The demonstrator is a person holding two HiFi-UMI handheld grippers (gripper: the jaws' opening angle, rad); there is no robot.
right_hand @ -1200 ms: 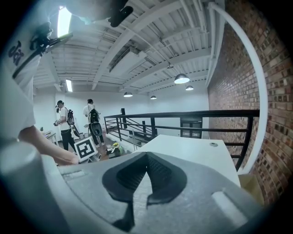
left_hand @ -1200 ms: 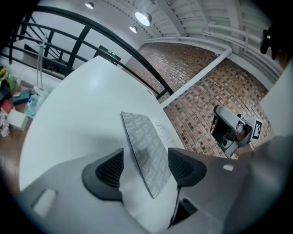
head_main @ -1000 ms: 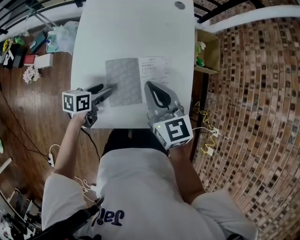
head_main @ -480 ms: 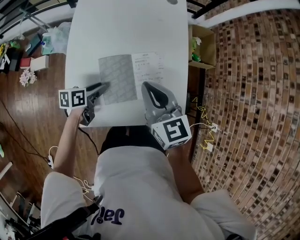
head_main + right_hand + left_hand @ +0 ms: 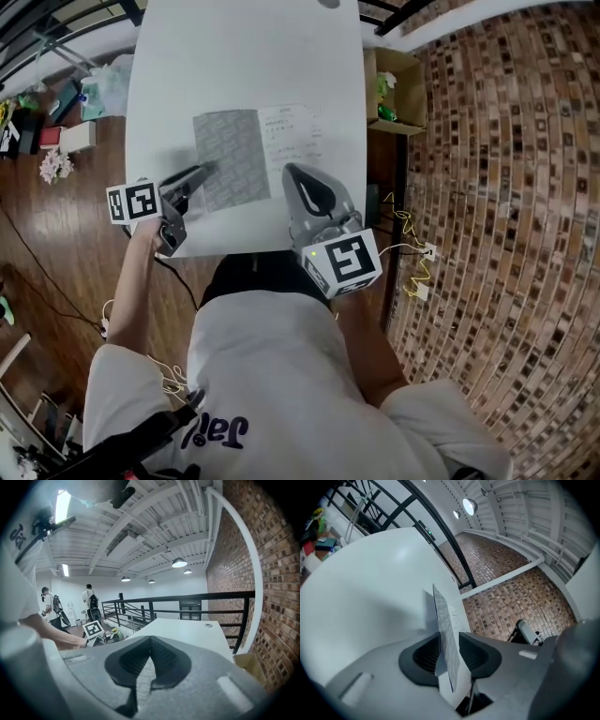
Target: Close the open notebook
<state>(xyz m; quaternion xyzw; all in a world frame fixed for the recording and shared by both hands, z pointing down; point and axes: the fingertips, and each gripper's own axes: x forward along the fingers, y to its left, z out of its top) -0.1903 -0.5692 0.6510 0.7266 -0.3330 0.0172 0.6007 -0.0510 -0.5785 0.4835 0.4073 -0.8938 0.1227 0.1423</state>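
left gripper (image 5: 201,175): jaws have just been closing, now pinch the left edge of the notebook's grey cover (image 5: 230,157) | cover edge: flat a second ago, now lifted off the page, standing edge-on between the pads (image 5: 423,656) | marker cube (image 5: 131,202): rolled, face more skewed than before

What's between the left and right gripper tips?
Head view: the open notebook's grey patterned left leaf; the left gripper, jaws just closing, pinches its edge.

Writing on notebook (image 5: 255,155) too small to read, far end of table (image 5: 234,66) cut off at top
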